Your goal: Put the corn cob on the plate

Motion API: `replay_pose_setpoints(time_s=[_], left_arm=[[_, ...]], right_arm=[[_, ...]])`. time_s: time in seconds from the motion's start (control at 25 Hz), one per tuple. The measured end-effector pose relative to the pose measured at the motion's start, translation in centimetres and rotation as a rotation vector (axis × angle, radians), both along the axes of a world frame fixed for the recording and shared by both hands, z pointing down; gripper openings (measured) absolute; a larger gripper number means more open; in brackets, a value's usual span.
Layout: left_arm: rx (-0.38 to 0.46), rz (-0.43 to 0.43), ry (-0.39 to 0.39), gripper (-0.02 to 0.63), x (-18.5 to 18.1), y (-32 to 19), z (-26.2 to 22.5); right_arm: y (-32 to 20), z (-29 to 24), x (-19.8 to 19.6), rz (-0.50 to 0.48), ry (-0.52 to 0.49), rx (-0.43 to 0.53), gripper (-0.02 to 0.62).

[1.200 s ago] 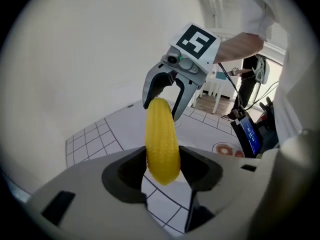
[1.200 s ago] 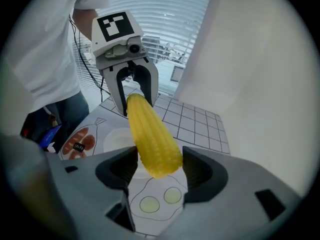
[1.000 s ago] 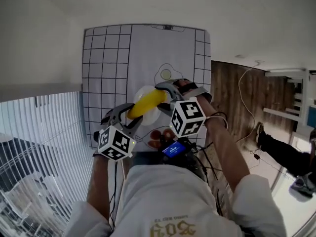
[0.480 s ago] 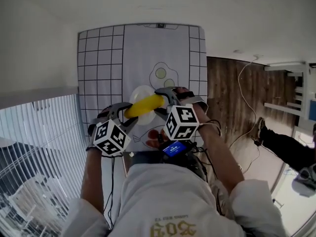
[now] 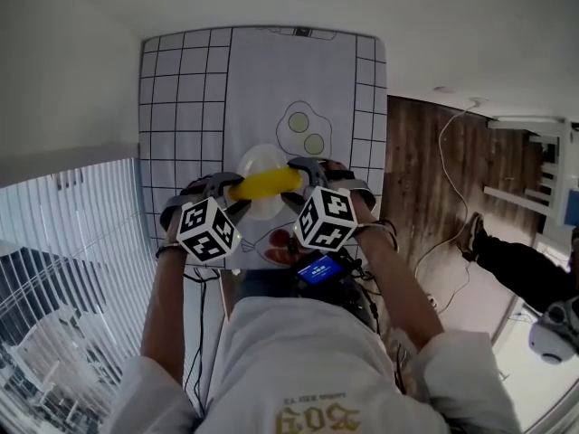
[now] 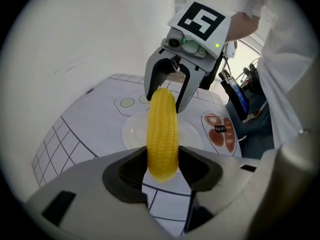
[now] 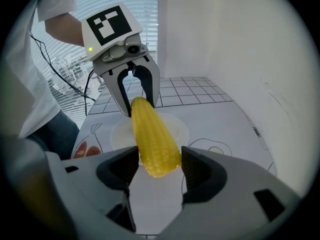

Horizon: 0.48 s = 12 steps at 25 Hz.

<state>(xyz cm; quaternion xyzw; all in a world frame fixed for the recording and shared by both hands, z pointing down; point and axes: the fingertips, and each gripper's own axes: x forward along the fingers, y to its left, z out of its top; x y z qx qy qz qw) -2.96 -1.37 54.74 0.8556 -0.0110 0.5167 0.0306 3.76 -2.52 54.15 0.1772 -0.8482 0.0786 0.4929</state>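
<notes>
Lowered and levelled since a second ago, the left claw (image 5: 233,191) and right claw (image 5: 300,172) each clamp one end of the yellow corn cob (image 5: 265,183) above the round white plate (image 5: 260,159).

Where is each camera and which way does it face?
Head view: on the head, steeply down at white gridded mat; forearms, torso show.
Left gripper view: rides left gripper, facing right gripper, torso.
Right gripper view: rides right gripper, facing left gripper, sleeve.
Shared: yellow corn cob gripped at both ends over round white plate.
</notes>
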Motion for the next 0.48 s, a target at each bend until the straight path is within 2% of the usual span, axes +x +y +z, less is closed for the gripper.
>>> replay_pose_setpoints(time_s=[0.48], left_arm=[[0.036, 0.03, -0.068, 0.201, -0.9, -0.9, 1.4]], right_arm=[[-0.3, 2.0, -0.8, 0.074, 0.012, -0.015, 0.275]])
